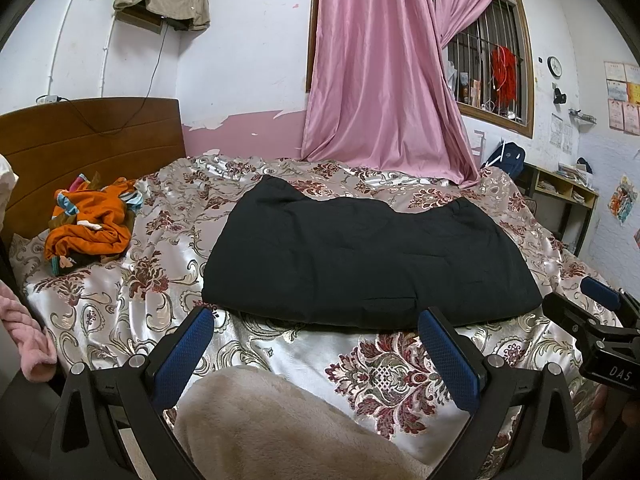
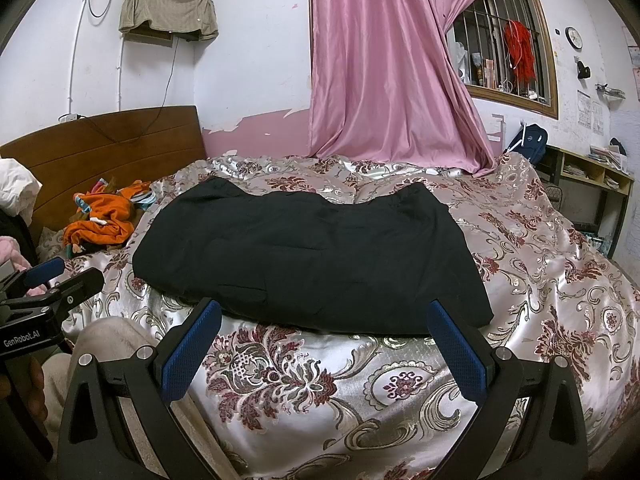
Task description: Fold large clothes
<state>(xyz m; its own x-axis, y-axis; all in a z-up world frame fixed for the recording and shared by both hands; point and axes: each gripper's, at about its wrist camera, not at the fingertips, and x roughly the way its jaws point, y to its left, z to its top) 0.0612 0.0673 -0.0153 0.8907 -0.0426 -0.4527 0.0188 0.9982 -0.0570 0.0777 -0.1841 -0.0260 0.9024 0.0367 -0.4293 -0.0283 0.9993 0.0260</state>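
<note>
Hovering grippers: both are held above the near edge of the bed, well short of the garment.
Left gripper (image 1: 316, 330): the blue-padded fingers are spread wide and nothing is held between them; a beige fleece-covered leg (image 1: 260, 420) is seen just beneath.
Right gripper (image 2: 324, 322): the fingers are likewise spread wide and empty; floral bedspread is framed between them.
Side glimpses: each gripper is caught at the margin of the other's view, with part of a hand (image 2: 24, 388) seen on the left tool's handle.
Bedspread (image 2: 540, 280): a shiny floral cover is spread over the whole bed.
Black garment (image 1: 360, 256): it is laid flat and folded into a broad block across the middle of the bed, its near hem just beyond the fingertips, untouched.
Orange clothes (image 1: 90, 224): a crumpled heap is left at the far left corner, beside the wooden headboard (image 1: 80, 140).
Pink curtain (image 1: 380, 72): it is draped down onto the far edge of the bed.
</note>
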